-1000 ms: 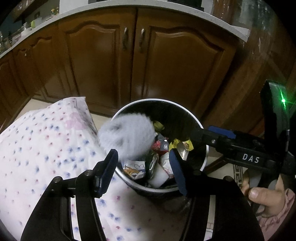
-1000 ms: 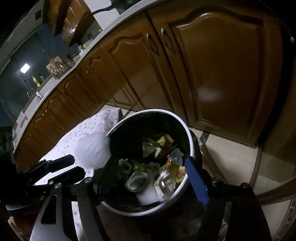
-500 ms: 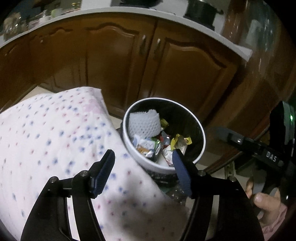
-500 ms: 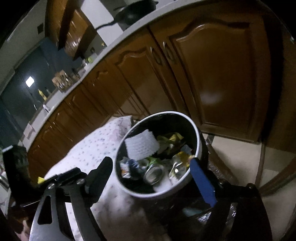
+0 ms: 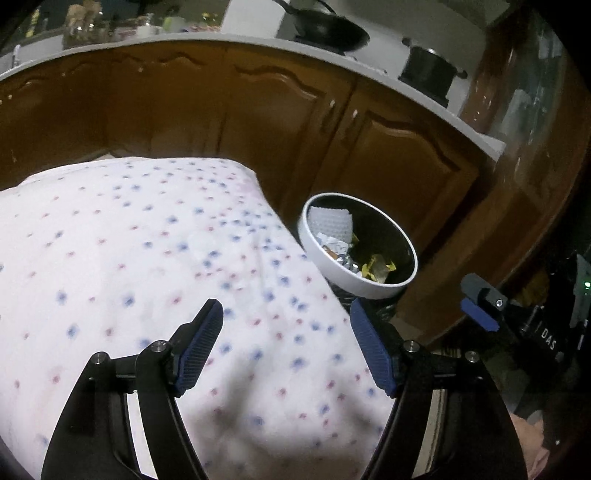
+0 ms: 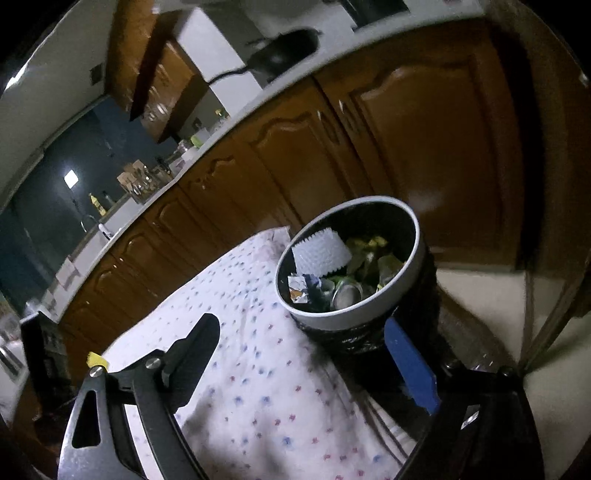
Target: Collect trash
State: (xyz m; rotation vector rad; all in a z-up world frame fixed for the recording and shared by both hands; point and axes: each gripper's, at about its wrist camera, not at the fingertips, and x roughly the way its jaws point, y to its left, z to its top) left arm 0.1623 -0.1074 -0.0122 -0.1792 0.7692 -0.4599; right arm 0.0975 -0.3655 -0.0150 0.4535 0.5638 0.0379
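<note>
A round trash bin with a white rim and black liner stands beside the cloth-covered table, holding wrappers, a can and a white foam net. My left gripper hovers over the dotted cloth, short of the bin, its jaws opening with nothing between them. In the right wrist view the bin sits just past my right gripper, whose jaws are also opening and empty. The foam net leans on the bin's inner wall. A blue pad of the right gripper shows at the right of the left wrist view.
A white tablecloth with blue and red dots covers the table on the left. Brown wooden cabinets run behind the bin under a pale counter with a wok and a pot. Pale floor lies right of the bin.
The foam net, in the air over the bin a second ago, now lies inside it. Both grippers have drawn back from the bin over the cloth, and their jaws have widened.
</note>
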